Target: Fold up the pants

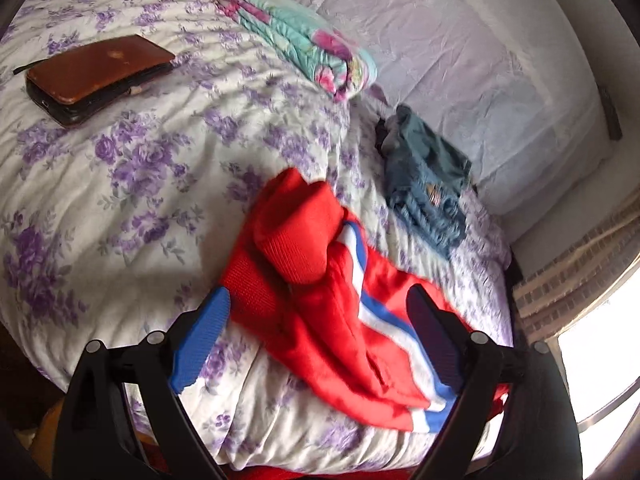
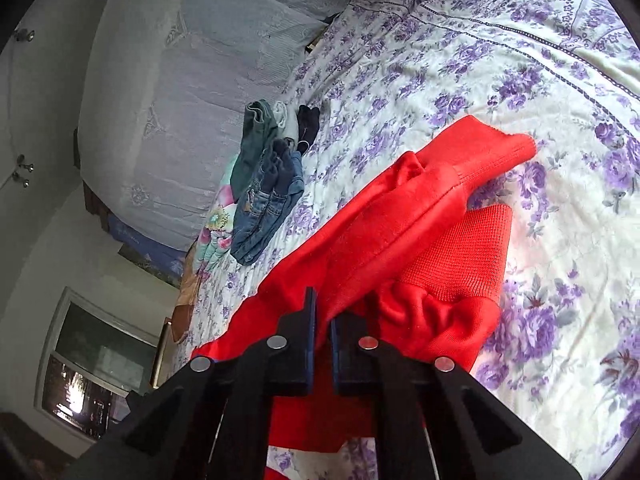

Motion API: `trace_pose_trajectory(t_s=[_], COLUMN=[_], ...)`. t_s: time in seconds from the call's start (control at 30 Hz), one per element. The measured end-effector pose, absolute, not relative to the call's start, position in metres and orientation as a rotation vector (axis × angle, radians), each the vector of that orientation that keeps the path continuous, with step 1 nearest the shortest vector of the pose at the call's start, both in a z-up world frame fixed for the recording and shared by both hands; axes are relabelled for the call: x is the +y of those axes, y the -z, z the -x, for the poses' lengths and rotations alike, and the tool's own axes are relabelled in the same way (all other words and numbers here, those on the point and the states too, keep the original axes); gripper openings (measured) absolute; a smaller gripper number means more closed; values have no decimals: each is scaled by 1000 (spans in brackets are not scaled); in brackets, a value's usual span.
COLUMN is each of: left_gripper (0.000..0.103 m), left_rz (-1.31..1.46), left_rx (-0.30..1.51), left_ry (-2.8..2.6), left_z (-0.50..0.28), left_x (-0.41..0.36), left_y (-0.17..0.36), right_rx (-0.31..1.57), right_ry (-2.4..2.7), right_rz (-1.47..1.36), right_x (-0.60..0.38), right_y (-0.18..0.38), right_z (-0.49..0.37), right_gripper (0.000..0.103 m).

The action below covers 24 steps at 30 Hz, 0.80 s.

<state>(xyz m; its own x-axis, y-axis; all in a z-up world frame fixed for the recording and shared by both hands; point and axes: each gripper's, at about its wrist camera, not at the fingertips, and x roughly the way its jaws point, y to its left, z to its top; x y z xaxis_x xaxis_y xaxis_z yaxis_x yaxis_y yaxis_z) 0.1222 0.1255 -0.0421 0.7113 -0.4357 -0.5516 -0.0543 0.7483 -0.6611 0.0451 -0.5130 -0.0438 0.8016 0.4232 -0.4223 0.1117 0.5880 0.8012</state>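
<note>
A bed (image 1: 120, 184) covered with a white quilt printed with purple flowers fills both views. Along its far side runs a pale lavender padded headboard or cushion (image 1: 460, 40). On the quilt lie the red track pants (image 1: 320, 280), crumpled, with a blue and white stripe down one leg and two ribbed cuffs lying towards the middle of the bed; the other end reaches the near edge of the mattress.

Beyond the pants, well apart from them, sits a small pile of folded denim and dark green clothes (image 1: 424, 176). Farther back lies a folded turquoise blanket with pink flowers (image 1: 304, 44). A brown wallet-style phone case (image 1: 96, 76) lies flat on the quilt, off to the left in the left wrist view.

The left gripper (image 1: 316, 344) hangs over the pants with its jaws wide apart, one blue pad to the left of the red cloth and the other over the striped leg; nothing is pinched between them. The right gripper (image 2: 323, 328) has its jaws drawn together on a fold of the red pants near the bed's edge.
</note>
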Motion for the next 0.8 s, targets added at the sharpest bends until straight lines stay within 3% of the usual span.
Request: trace_pose_trajectory(t_s=[0.07,0.53,0.6,0.67,0.8], left_gripper=[74,66,53,19,15], left_rz=[687,645,665,721,707], left_rx=[734,819,830,855,807], left_ry=[208,288,282,307,339], left_z=[-119,-143,-153,-158,-145], left_x=[128,100,102,107,110], left_y=[35,38,40,43,35], right_rx=[635,645,640,631,599], right_ry=[-201,-205,-211,-215,-217], right_rz=[-945,-979,-995,-1000,-976], right_x=[-515,-518,-521,-521,-523], right_y=[45,53,54,52,43], right_z=[-41,-32,-30,-27,-15], right_gripper=[6,6,6,6,6])
